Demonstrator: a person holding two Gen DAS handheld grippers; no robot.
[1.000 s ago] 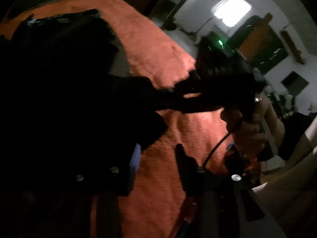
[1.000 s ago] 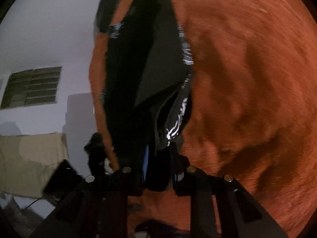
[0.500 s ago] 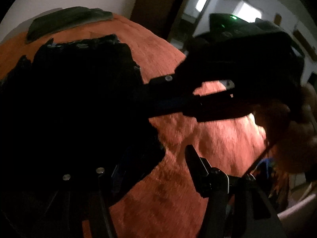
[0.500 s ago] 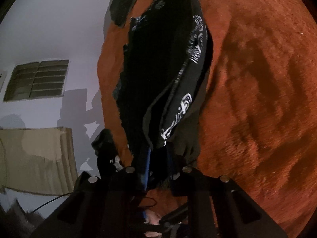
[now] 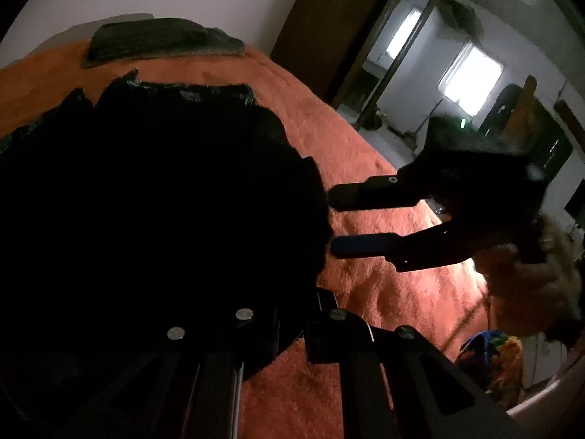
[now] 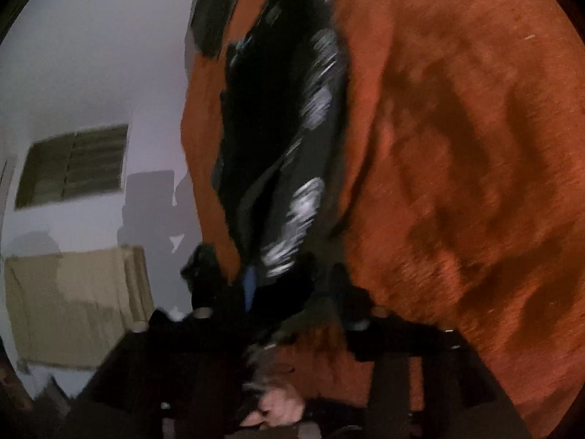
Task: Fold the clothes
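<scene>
Garment (image 5: 146, 201), black with white print along one side, lies on the orange blanket (image 5: 384, 292) of a bed, toward its far edge; a second dark folded piece (image 5: 157, 42) sits at the far edge by the wall. Soft, light, limp cloth; should drape and slide, so best pinched at a hem or corner, both layers together. Left claw (image 5: 292, 314) closing, jaws narrow, seemingly on the garment's near edge. Right claw (image 5: 332, 223) opening, jaws apart, tips just beside the cloth, nothing between them in the left view. Poor light: garment reads as a black mass, folds and type unclear; right view motion-blurred.
</scene>
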